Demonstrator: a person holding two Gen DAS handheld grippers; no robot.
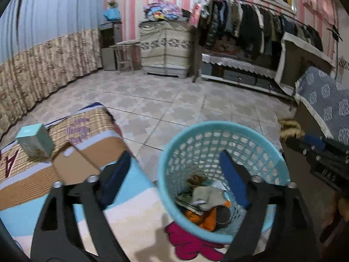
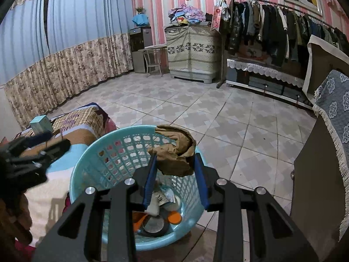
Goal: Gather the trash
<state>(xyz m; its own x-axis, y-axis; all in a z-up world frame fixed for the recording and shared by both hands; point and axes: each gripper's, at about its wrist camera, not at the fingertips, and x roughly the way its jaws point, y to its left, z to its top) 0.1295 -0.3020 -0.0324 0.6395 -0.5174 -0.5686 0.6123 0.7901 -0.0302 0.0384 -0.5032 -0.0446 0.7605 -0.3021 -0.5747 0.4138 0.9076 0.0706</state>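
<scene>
My right tongs (image 2: 175, 163) grip crumpled brown paper (image 2: 174, 150) above the basket (image 2: 87, 163) for dropping; left tongs (image 1: 174, 181), beside it, gape empty.

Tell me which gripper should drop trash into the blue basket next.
Right. The right gripper already holds the crumpled brown paper over the basket; the left gripper is open and empty.

Turquoise lattice basket (image 2: 122, 150), brown crumpled paper (image 2: 176, 152)
</scene>
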